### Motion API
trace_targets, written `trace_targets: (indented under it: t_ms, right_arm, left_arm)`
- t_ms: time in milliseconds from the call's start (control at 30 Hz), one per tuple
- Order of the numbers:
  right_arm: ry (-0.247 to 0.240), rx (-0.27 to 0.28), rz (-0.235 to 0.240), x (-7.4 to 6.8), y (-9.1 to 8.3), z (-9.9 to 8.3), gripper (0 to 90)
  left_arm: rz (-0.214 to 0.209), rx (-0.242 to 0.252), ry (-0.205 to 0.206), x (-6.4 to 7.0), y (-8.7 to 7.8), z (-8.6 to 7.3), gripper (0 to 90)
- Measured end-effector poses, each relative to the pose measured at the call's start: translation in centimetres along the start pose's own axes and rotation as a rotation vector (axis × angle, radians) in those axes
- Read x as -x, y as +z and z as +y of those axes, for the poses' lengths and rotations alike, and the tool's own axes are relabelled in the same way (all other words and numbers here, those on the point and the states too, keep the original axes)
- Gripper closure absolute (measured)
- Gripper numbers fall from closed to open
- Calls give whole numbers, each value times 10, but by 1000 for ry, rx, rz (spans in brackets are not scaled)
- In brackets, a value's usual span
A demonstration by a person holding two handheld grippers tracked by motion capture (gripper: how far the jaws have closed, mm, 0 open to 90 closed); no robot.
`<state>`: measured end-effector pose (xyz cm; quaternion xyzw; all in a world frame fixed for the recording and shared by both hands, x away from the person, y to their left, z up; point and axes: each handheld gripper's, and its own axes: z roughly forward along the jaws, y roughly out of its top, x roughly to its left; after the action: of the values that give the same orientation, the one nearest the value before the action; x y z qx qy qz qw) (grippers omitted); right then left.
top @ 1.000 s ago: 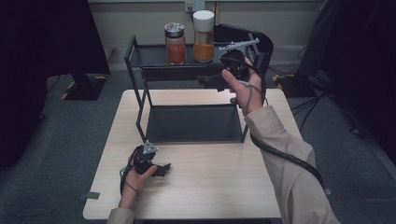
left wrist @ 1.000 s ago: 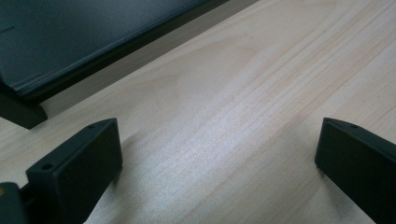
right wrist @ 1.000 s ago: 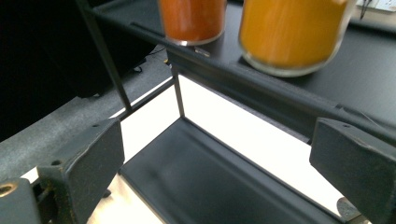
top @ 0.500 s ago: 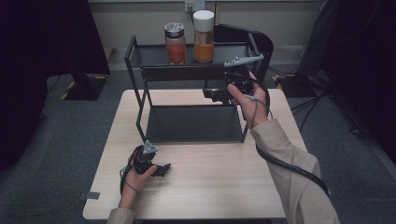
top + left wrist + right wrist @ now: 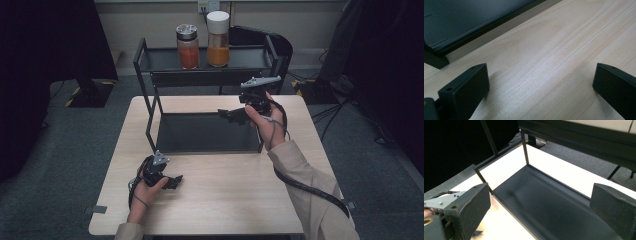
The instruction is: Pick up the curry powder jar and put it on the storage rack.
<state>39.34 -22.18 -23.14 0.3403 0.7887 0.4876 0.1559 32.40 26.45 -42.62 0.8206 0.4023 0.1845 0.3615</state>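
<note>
A black two-tier rack (image 5: 150, 107) stands on the wooden table (image 5: 225, 195). On its top shelf (image 5: 165, 59) stand two jars, one with a grey lid and red-orange contents (image 5: 188, 46), one with a white lid and orange contents (image 5: 218, 39). My right gripper (image 5: 227, 114) hovers over the right end of the lower shelf (image 5: 205, 132), jaws wide apart and empty; its own view looks down on that shelf (image 5: 554, 205) between the open jaws (image 5: 540, 195). My left gripper (image 5: 172, 181) rests on the table in front of the rack, open and empty (image 5: 540, 75).
The rack's front edge (image 5: 474, 27) lies just beyond the left gripper. A dark chair (image 5: 260, 40) stands behind the rack. Grey carpet (image 5: 70, 150) surrounds the table. Bare tabletop stretches between the two hands.
My right gripper has come down and back from the top shelf's right end to over the lower shelf. The left gripper has stayed still.
</note>
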Motion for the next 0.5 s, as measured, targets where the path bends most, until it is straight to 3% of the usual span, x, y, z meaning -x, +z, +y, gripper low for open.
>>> trace_targets:
  t_ms: [500]
  right_arm:
    - [19,-5,39,13,7,-40,21]
  left_arm:
    - [0,-2,2,0,0,0,0]
